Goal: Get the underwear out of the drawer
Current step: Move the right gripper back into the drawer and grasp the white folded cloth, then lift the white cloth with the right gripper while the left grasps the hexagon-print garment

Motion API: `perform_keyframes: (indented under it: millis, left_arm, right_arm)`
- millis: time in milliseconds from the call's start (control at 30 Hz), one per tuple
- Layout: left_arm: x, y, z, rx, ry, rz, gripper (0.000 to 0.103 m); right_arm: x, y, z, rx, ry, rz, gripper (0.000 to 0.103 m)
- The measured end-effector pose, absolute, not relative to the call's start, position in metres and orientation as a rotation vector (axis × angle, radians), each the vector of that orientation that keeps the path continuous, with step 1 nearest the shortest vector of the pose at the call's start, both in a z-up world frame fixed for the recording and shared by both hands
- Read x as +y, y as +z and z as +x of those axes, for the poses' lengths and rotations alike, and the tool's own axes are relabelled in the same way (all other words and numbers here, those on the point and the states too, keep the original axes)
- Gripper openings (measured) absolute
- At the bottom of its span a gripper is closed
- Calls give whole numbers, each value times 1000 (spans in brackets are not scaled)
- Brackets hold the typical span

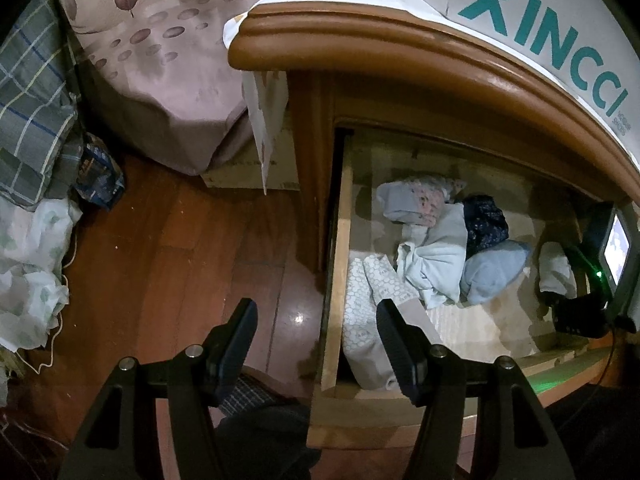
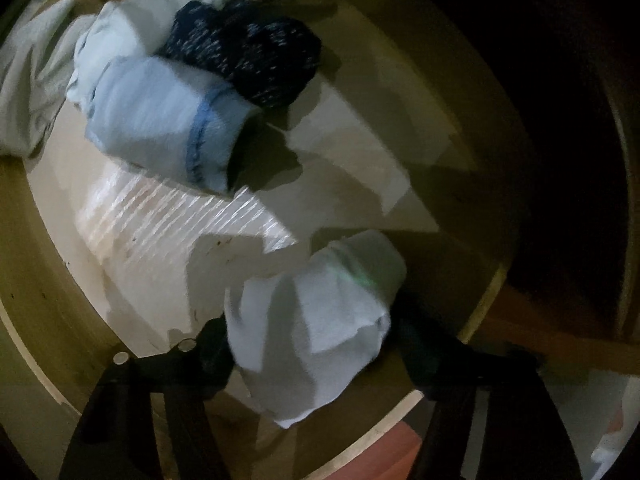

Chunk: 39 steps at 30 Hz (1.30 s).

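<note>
Reddish-brown wooden floorboards (image 1: 168, 264) cover the room, glossy, with one small spot of reflected light. A bed draped in a mauve sheet printed with leaves and ovals (image 1: 160, 64) stands at the far side. Beside it is a brown wooden nightstand (image 1: 360, 40) with a rounded top edge, and a white box lettered in teal (image 1: 540, 20) sits on it. Plaid bedding (image 1: 32, 100) is heaped at the floor's left edge. The light is dim.
</note>
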<state>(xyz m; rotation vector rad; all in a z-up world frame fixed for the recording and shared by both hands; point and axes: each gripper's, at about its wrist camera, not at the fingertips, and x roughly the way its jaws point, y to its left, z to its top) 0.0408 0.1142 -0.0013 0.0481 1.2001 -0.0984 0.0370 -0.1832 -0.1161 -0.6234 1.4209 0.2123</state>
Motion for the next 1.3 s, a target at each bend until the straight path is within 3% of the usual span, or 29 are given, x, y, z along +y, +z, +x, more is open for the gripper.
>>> perform_keyframes:
  millis: [367,767,1300]
  left_arm:
    - [109,-7,41,1239,-131,23,63]
    - [78,-26,36,1372,-301,5,63]
    - [60,-65,57,1581,-157,-36,63]
  right_arm:
    - [-185,-83,22,1465,228,-527,54]
    - [-238,-14,-26,1255,85,132,54]
    - [-220,-27,-38,1167,92,279,54]
